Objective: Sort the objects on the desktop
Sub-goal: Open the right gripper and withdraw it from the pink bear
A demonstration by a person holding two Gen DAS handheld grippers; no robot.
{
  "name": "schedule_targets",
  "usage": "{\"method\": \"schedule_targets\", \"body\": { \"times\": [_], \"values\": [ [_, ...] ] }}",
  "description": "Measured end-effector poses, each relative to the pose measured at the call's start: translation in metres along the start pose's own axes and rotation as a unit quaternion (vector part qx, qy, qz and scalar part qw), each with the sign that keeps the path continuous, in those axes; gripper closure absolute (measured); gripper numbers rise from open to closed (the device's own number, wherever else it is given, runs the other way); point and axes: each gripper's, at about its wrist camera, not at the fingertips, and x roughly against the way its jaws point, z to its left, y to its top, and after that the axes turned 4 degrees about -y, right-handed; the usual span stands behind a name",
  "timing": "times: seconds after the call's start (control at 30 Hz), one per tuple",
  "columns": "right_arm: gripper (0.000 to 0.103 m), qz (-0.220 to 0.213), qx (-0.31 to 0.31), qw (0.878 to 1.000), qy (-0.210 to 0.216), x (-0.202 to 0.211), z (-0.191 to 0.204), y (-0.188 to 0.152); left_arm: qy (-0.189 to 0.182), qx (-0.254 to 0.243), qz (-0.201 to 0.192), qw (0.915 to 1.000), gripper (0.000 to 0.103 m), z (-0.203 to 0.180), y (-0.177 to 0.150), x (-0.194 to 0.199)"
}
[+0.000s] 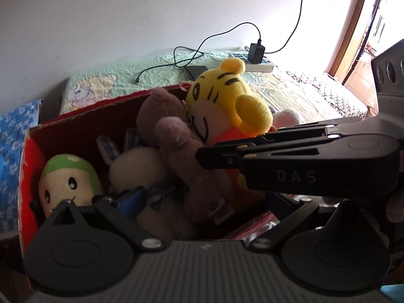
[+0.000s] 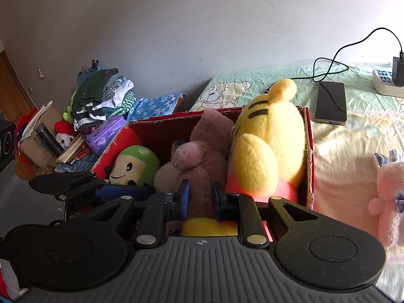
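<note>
The right hand-held gripper (image 2: 200, 199), narrowly parted around the brown plush bear (image 2: 204, 149), could topple the crowded yellow plush tiger (image 2: 267, 146) from the red cardboard box (image 2: 309, 166); the left hand-held gripper's (image 1: 202, 202) opening I cannot tell.

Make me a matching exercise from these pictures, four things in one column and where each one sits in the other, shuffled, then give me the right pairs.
Things
1. yellow striped tiger plush
2. green-capped round-faced plush
3. flat dark phone
4. pale pink plush

Places
A. on the bedsheet beside the white power strip
B. left end of the red cardboard box
C. on the bed outside the box, at its right
D. right end of the box

Pairs: 1-D, 2-B, 3-A, 4-C
</note>
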Motion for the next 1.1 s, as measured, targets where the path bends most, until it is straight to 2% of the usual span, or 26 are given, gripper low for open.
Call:
{"method": "schedule_targets", "body": {
  "times": [0.5,0.63,0.93,1.1],
  "values": [
    [0.083,-0.012,-0.043,0.999,0.016,0.004,-0.008,-0.003,0.004,0.007,0.025,0.9997,0.002,-0.002,0.008,-0.009],
    [0.080,-0.017,-0.060,0.998,0.026,0.007,-0.010,-0.004,0.003,0.002,0.023,0.9997,0.002,-0.004,0.009,-0.009],
    [0.080,-0.032,-0.072,0.996,0.039,0.020,-0.007,-0.006,0.001,-0.003,0.023,0.9997,0.002,-0.005,0.010,-0.004],
    [0.080,-0.034,-0.069,0.997,0.027,0.021,-0.007,-0.008,0.002,0.000,0.017,0.9999,0.002,-0.005,0.009,0.003]
  ]
}}
